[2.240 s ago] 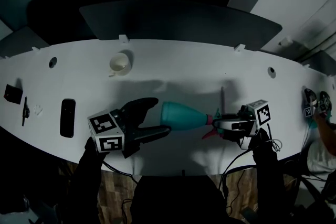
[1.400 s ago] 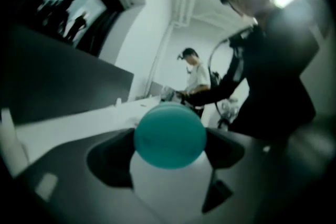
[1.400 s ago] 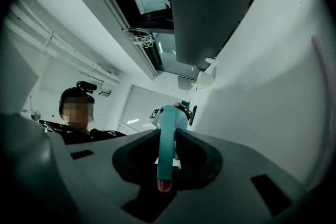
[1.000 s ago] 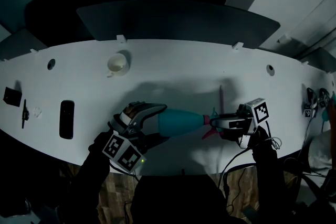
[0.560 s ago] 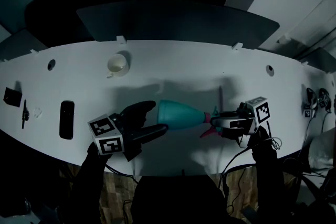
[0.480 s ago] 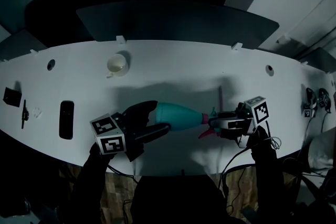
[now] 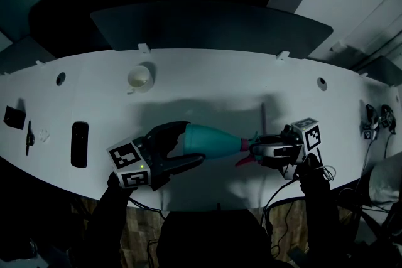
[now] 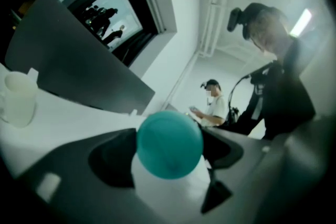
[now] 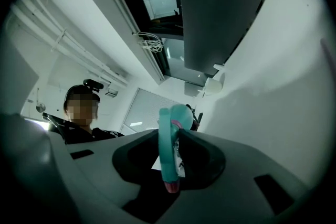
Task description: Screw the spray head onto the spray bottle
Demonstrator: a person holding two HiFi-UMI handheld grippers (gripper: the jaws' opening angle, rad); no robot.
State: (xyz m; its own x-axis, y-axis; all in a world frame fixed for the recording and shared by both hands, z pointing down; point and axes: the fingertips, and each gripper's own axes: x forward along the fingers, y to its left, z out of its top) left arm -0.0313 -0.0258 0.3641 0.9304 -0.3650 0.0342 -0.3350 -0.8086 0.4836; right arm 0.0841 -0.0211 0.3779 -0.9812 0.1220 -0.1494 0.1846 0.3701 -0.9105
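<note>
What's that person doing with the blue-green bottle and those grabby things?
A person is putting a spray bottle together with a gripper in each hand. The left gripper has just been closing on the wide end of the teal spray bottle, which lies sideways over the white table. The right gripper is shut on the spray head, which sits at the bottle's neck. How far it is screwed on can't be seen.

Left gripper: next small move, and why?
Probably finish closing the left gripper on the bottle base. Its jaws flank the base and have just been closing, but a firm pinch isn't clear. The right gripper clamps the spray head at the neck, so twisting needs that hold first.
</note>
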